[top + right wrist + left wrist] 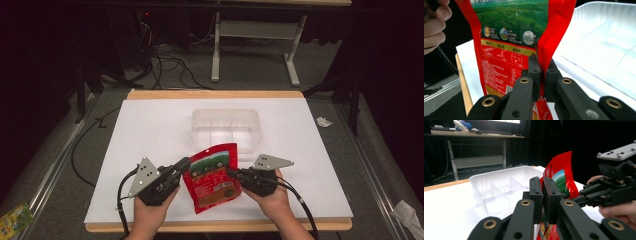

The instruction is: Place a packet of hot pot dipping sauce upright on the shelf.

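A red pouch (212, 176) with a green landscape print is held above the table (140, 130), just before the clear tray (227, 127). The left gripper (184, 165) clamps its left edge, the right gripper (231, 173) its right edge.

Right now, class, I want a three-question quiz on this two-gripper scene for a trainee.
1. True or false: both the left gripper and the right gripper are shut on the pouch.
2. What stands on the table just behind the pouch? A. clear tray B. metal bowl C. cardboard box
3. What divides the inside of the tray?

Key
1. True: each clamps one side edge.
2. A
3. Thin clear partition walls, making compartments.
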A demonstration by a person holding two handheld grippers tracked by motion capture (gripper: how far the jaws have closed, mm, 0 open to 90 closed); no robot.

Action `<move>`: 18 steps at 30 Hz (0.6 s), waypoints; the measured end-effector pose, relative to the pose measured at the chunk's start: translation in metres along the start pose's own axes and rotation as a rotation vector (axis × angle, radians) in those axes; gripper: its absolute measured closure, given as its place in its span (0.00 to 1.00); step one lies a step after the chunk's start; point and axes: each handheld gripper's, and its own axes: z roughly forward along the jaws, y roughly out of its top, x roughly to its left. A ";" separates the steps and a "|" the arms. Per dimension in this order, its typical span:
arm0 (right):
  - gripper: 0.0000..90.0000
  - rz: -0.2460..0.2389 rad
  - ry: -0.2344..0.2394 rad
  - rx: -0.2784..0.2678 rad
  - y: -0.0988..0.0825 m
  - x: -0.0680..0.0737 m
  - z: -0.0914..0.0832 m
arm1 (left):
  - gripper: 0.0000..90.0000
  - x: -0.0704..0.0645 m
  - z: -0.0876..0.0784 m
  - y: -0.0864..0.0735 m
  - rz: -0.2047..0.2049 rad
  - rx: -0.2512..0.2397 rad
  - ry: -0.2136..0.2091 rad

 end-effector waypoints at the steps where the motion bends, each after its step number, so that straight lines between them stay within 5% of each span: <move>1: 0.98 -0.002 -0.005 0.001 0.000 0.001 0.000 | 0.92 0.000 0.000 0.000 0.000 0.000 0.000; 2: 0.98 -0.008 -0.006 -0.004 -0.001 0.001 0.000 | 0.86 0.002 0.000 -0.002 -0.017 0.005 0.037; 6: 0.99 -0.002 -0.018 0.002 -0.003 0.001 -0.002 | 0.57 0.008 -0.001 -0.019 -0.072 0.053 0.075; 9: 0.99 -0.004 -0.023 0.003 -0.005 0.000 -0.003 | 0.42 0.012 0.004 -0.037 -0.157 0.133 0.032; 12: 0.99 -0.005 -0.025 0.005 -0.006 0.001 -0.004 | 0.39 0.012 0.017 -0.052 -0.240 0.214 -0.049; 15: 0.99 -0.009 -0.025 0.006 -0.007 0.001 -0.004 | 0.38 0.011 0.031 -0.063 -0.238 0.278 -0.068; 18: 0.99 -0.010 -0.027 0.013 -0.009 0.001 -0.004 | 0.39 0.019 0.038 -0.072 -0.306 0.306 -0.084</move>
